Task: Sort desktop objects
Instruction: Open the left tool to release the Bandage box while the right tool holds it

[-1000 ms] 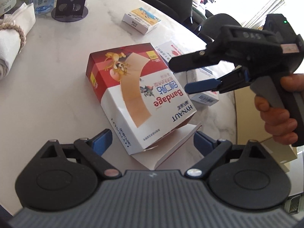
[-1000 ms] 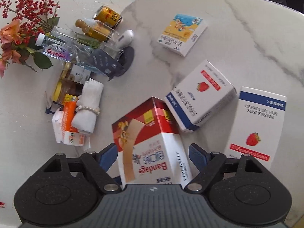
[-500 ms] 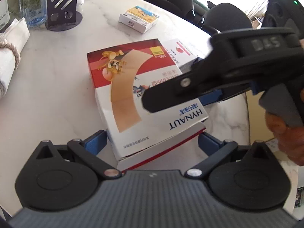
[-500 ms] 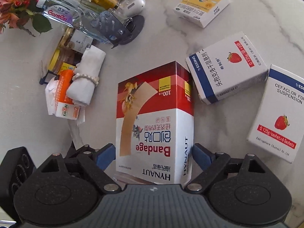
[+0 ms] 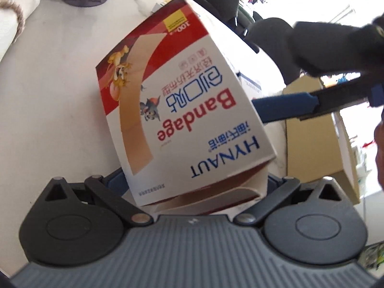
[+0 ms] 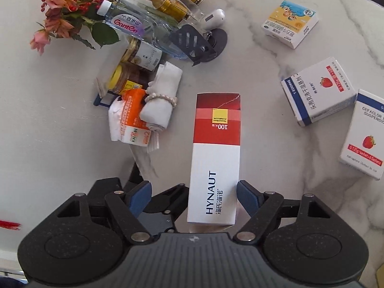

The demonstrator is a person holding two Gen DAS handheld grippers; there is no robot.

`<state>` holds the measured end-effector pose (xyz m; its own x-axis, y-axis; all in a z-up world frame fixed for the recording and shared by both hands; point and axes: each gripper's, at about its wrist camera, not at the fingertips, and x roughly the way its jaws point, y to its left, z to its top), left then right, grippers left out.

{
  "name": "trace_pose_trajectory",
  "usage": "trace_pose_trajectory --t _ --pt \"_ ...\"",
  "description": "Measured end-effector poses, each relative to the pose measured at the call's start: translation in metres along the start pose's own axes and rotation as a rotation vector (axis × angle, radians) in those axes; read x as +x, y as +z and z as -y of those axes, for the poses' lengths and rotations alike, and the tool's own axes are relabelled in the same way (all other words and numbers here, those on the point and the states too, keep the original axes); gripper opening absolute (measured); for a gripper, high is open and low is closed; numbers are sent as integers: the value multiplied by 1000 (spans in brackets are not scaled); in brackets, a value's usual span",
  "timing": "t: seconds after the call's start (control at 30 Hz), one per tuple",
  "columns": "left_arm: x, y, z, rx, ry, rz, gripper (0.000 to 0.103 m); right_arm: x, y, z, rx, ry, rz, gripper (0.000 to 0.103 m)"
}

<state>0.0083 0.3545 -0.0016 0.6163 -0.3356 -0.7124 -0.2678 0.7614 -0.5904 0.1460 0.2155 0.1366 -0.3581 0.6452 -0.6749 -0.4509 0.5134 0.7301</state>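
Left wrist view: the bandage box stands tilted on its edge near the surface's rim, its lower end between the left gripper's spread fingers, which appear to flank it; whether they press it cannot be told. The right gripper has its fingers open, one blue finger just beside the box's narrow side. Two strawberry-marked boxes lie toward the right edge.
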Motion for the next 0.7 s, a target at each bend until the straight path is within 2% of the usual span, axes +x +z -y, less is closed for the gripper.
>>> trace_pose_trajectory --t 0.1,0.27,0.33,0.43,0.53,0.7 --pt "-7 -3 -16 -76 -49 40 103 3 2 3 54 63 -13 76" --pt "-15 -7 -28 -135 -67 82 100 11 7 14 152 173 -31 76" --pt "-21 -16 -34 -171 -88 85 89 13 7 21 189 197 -26 76" --pt "-24 -24 -41 -228 -124 82 81 21 6 36 275 252 -24 77" --pt "-23 -28 -35 -174 -94 69 79 23 11 31 209 81 32 77" --pt "-23 -27 -21 -75 -33 32 81 36 14 11 76 -82 13 80"
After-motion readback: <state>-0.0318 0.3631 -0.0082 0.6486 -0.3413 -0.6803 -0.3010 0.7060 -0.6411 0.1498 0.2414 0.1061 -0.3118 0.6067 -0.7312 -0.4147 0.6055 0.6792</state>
